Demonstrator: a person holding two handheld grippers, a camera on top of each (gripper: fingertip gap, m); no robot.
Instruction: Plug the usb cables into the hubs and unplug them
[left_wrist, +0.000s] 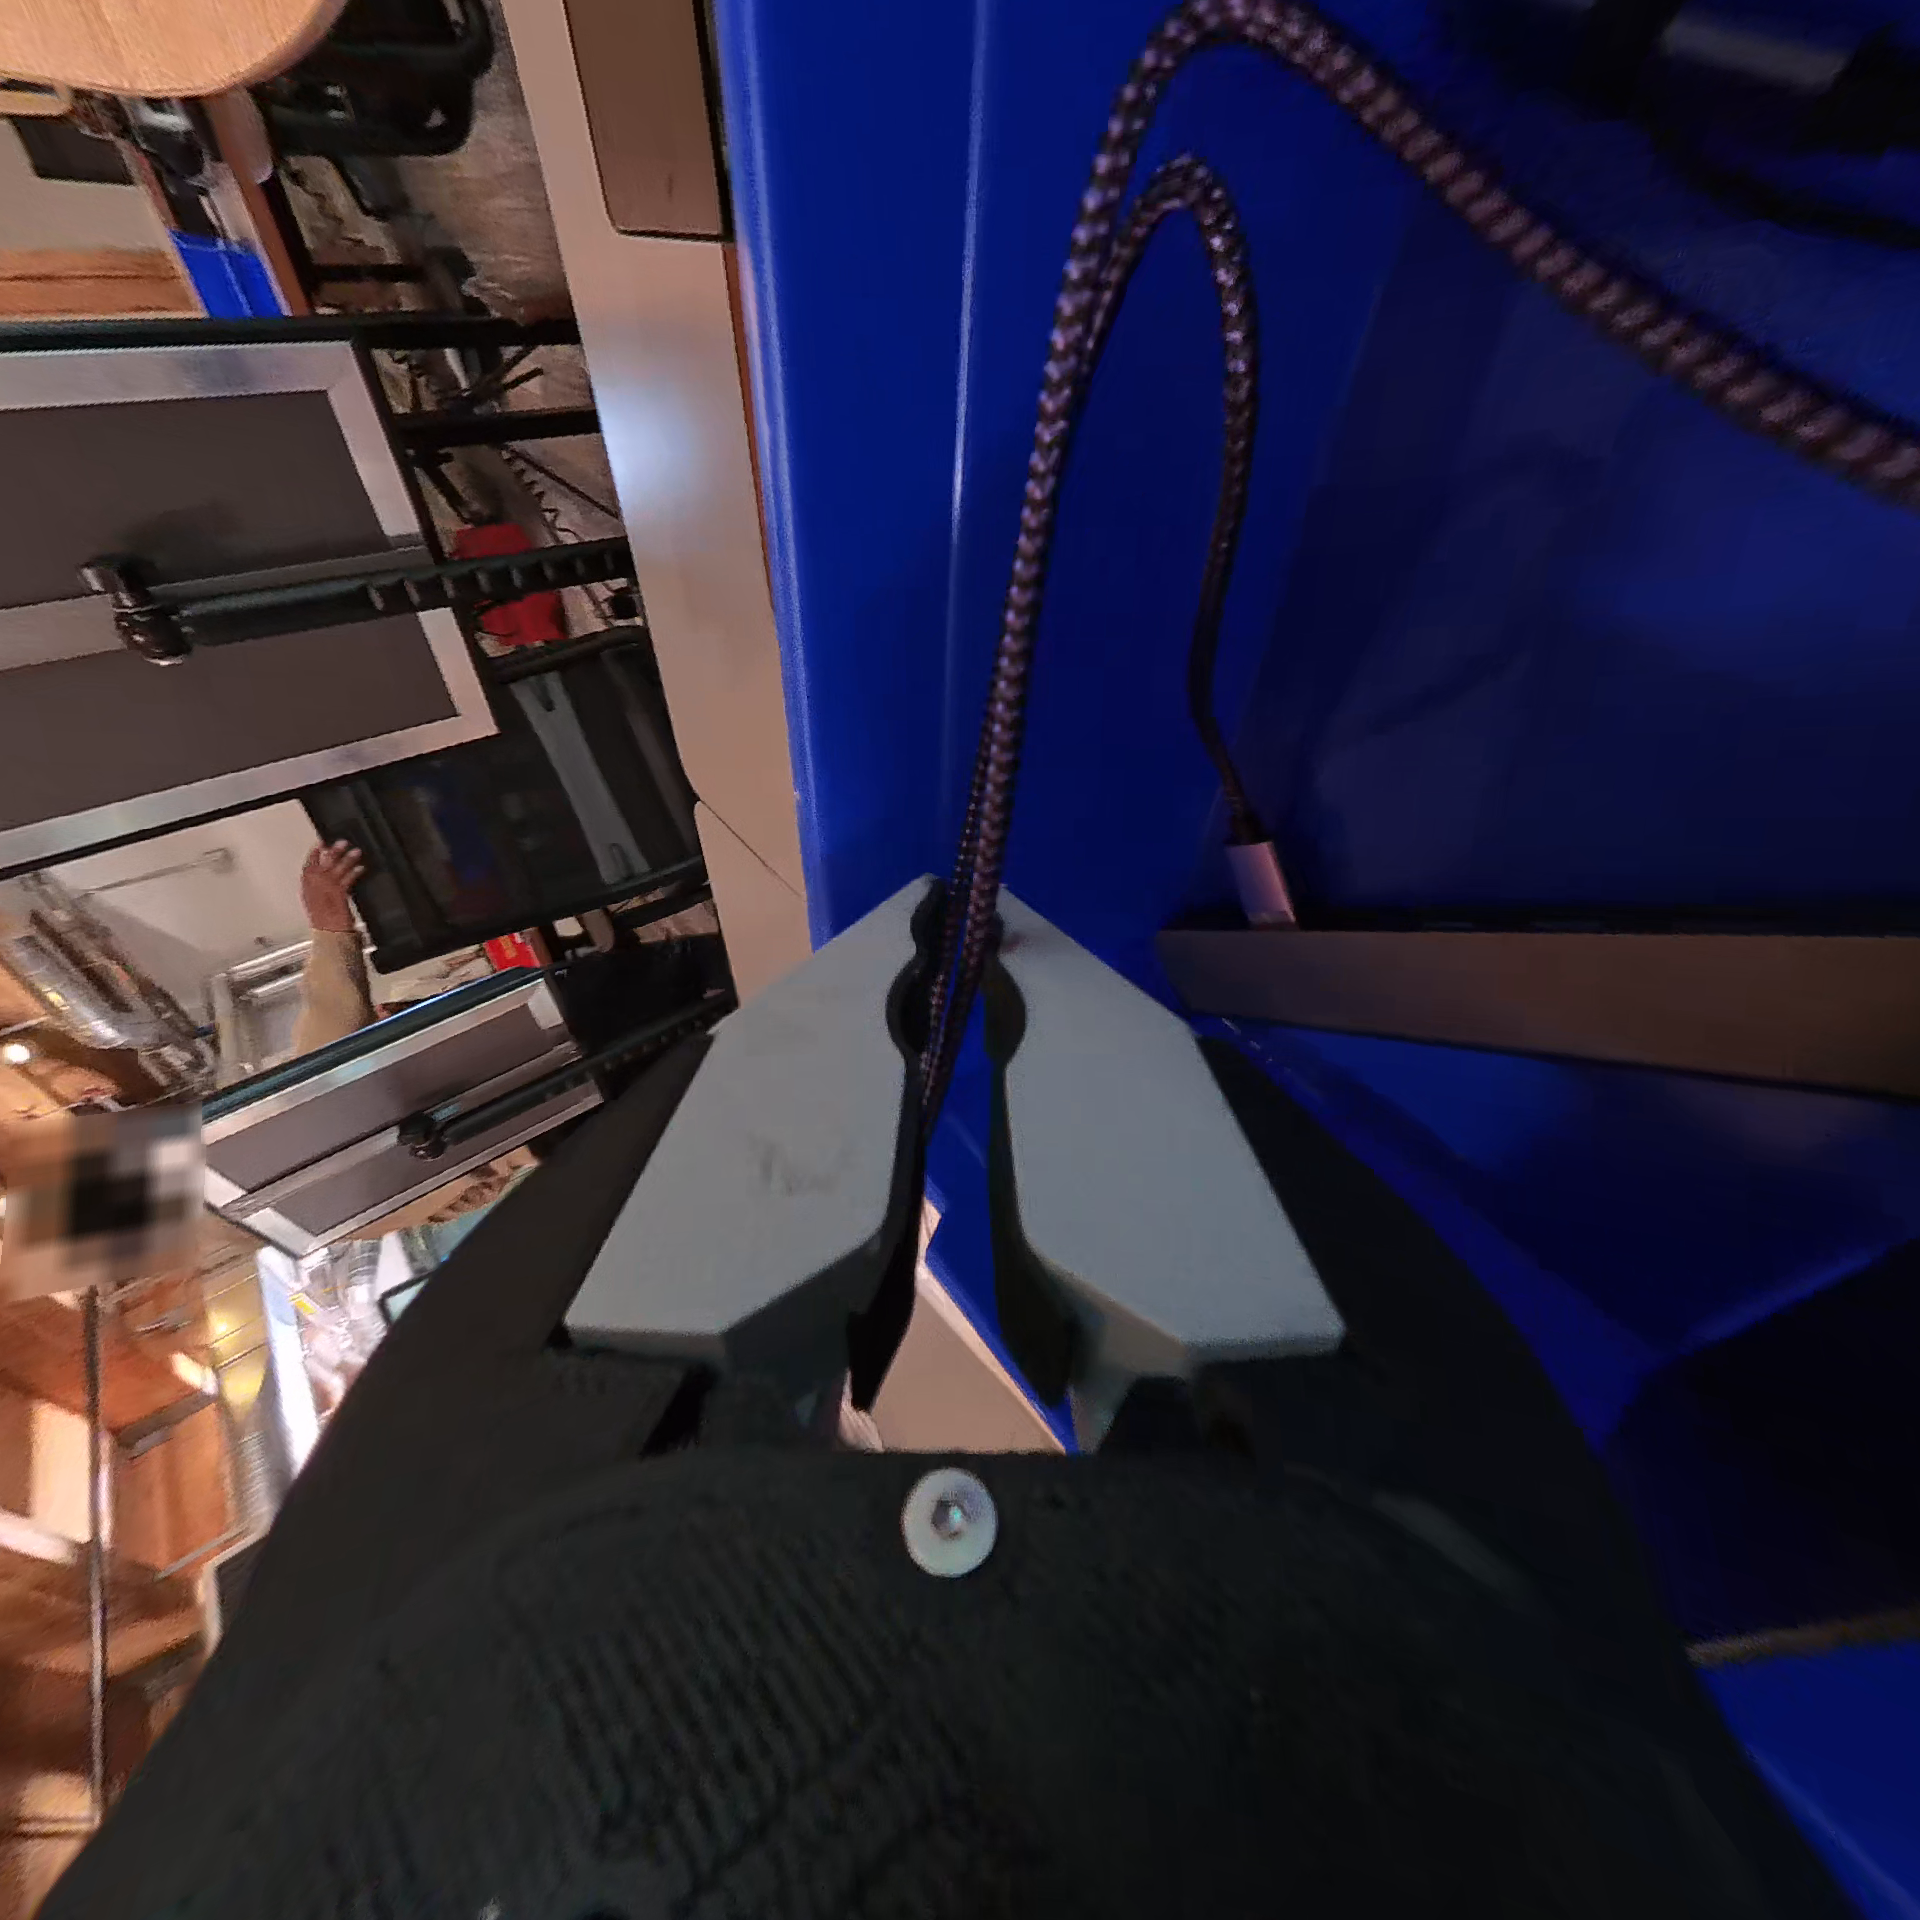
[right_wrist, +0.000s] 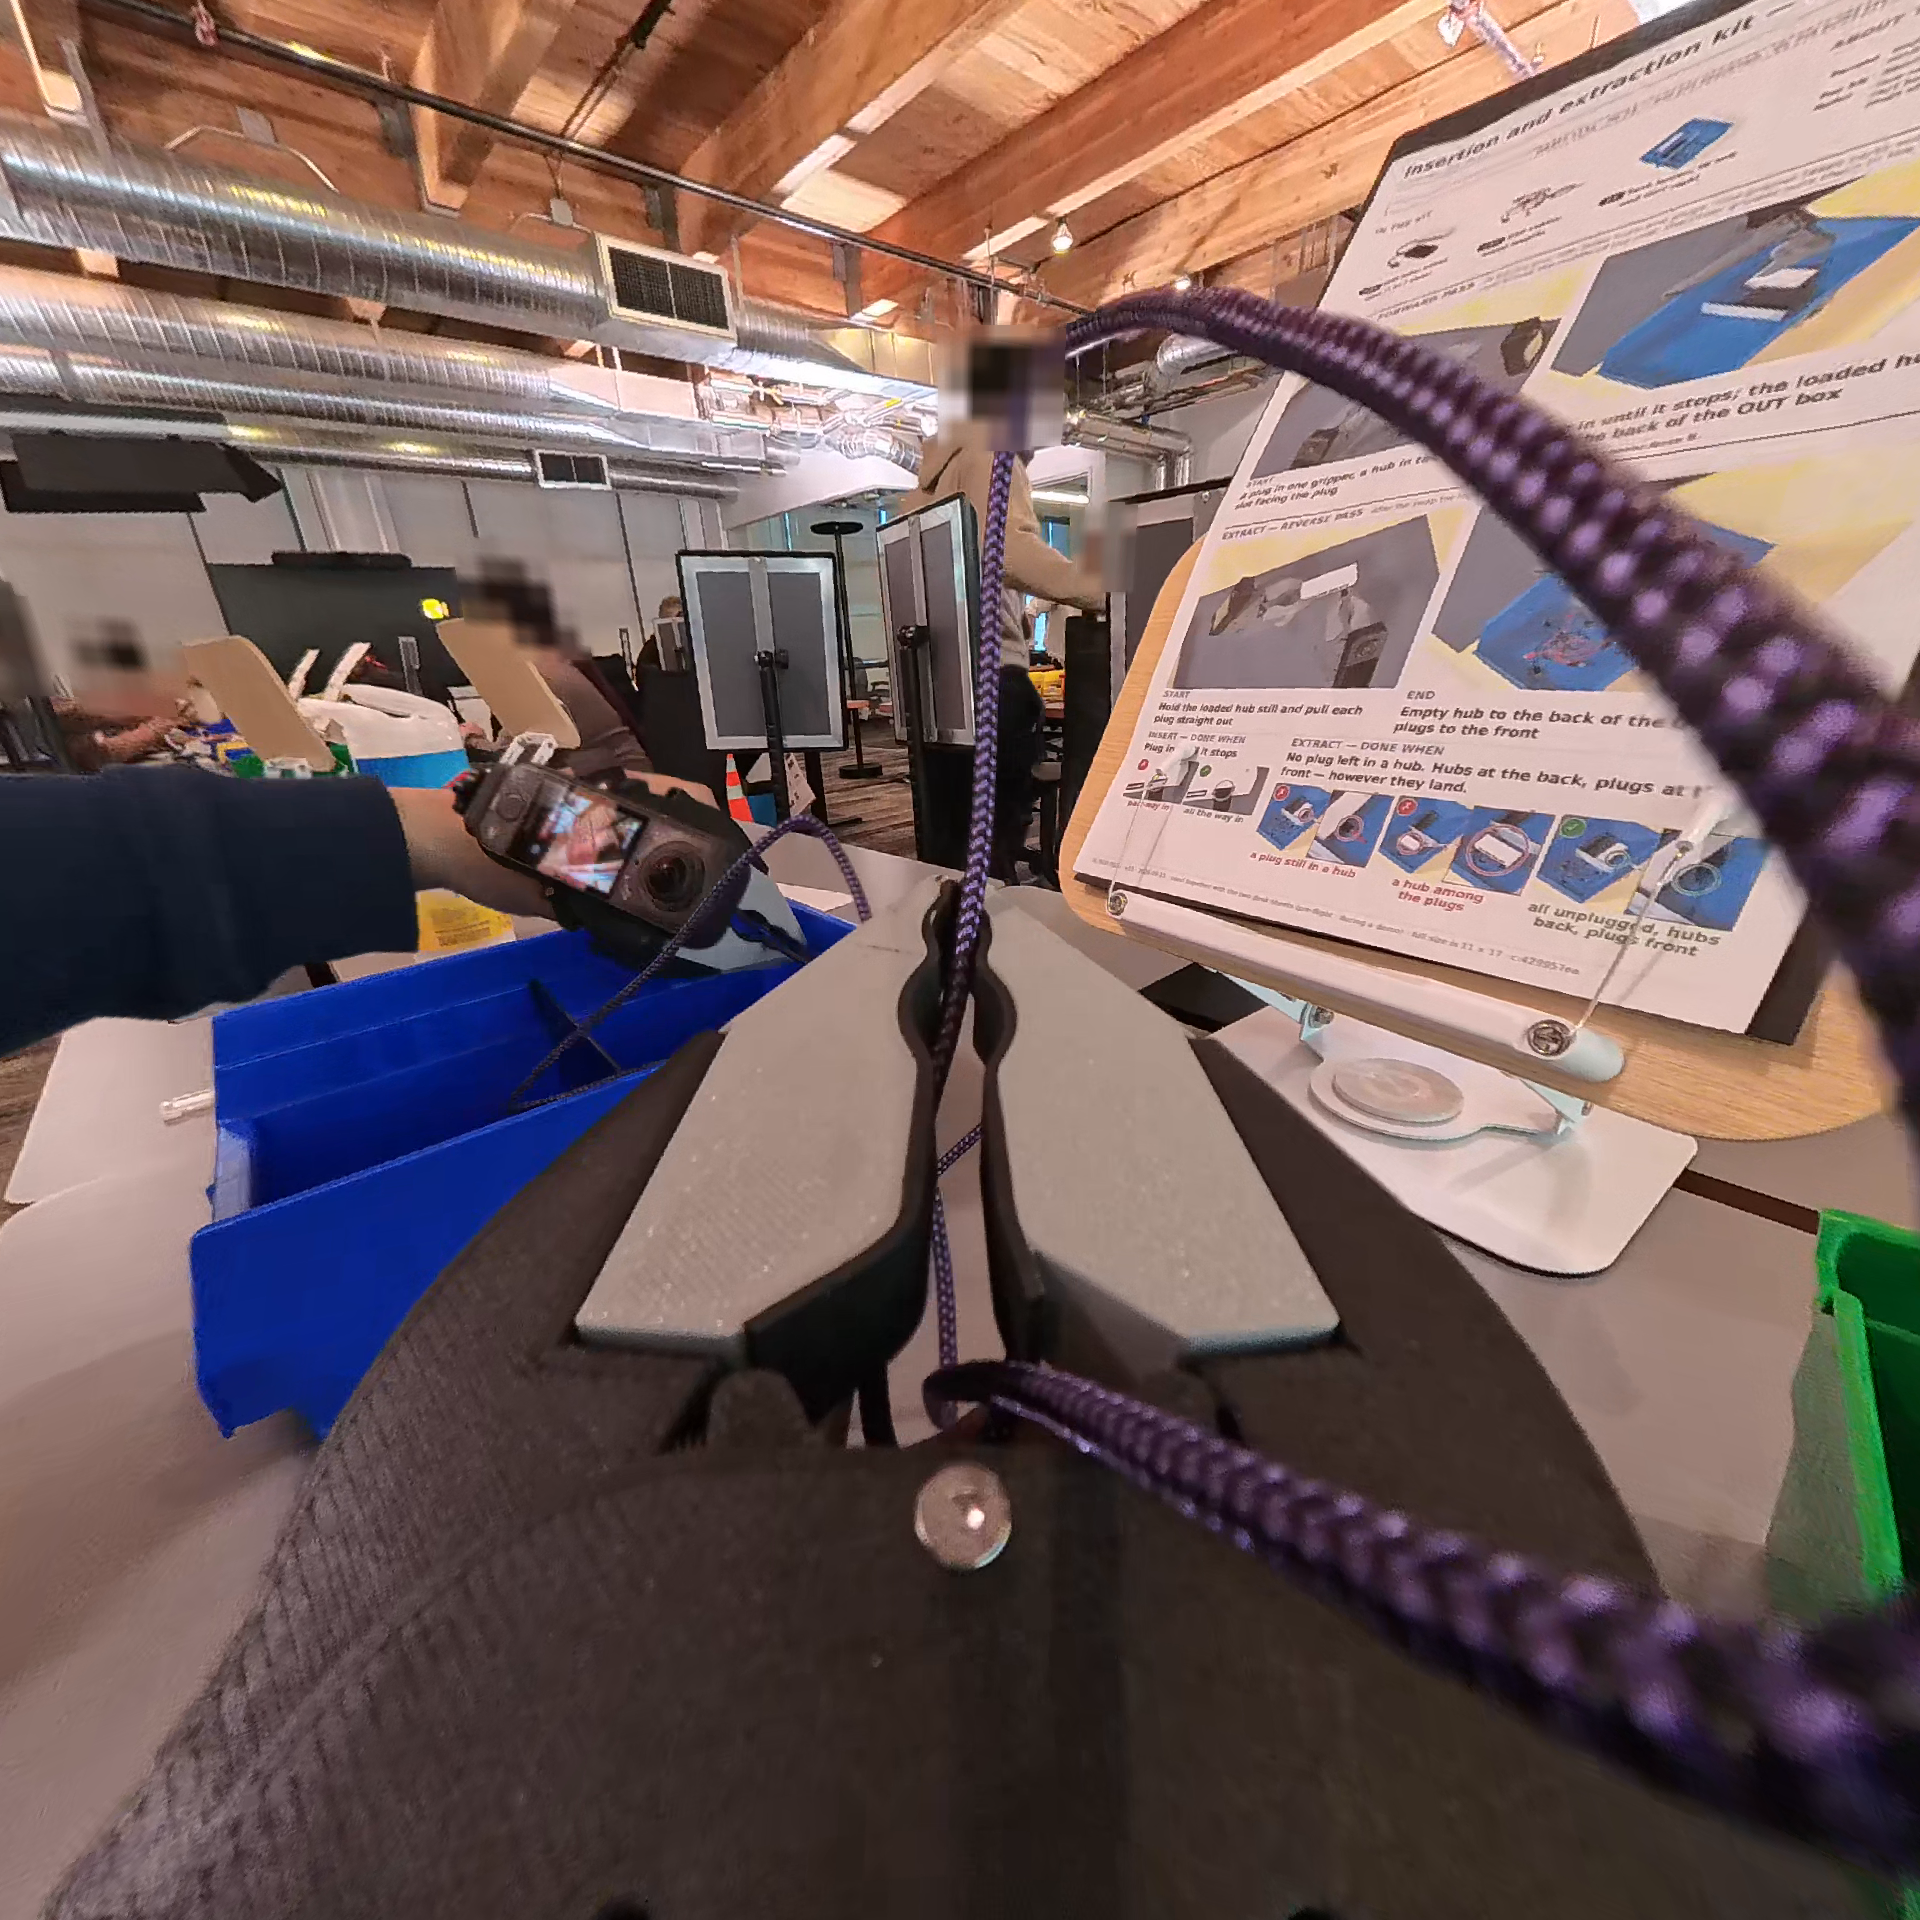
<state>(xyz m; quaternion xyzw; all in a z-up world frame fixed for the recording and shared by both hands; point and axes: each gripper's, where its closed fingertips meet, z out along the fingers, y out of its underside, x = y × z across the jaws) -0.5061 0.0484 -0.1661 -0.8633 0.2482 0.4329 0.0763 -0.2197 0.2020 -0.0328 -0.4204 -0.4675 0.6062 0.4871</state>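
My left gripper (left_wrist: 961, 914) is shut on a purple braided usb cable (left_wrist: 1013, 623). The cable loops up and back down to a pinkish metal plug (left_wrist: 1262, 883) seated in a long grey hub (left_wrist: 1558, 987) inside the blue bin (left_wrist: 883, 520). My right gripper (right_wrist: 961, 914) is shut on the same kind of purple braided cable (right_wrist: 987, 665), which runs up from the tips and arcs over the right of the view. In the right wrist view the left gripper (right_wrist: 764, 930) sits over the blue bin (right_wrist: 343, 1226), with cable hanging from it.
An instruction sheet on a wooden board (right_wrist: 1507, 644) with a white stand (right_wrist: 1475, 1164) is at the right. A green bin (right_wrist: 1870, 1392) is at the right edge. A sleeved arm (right_wrist: 187, 894) holds the left gripper. People and grey panels stand behind. Tip to tip, the grippers are about 35 cm apart.
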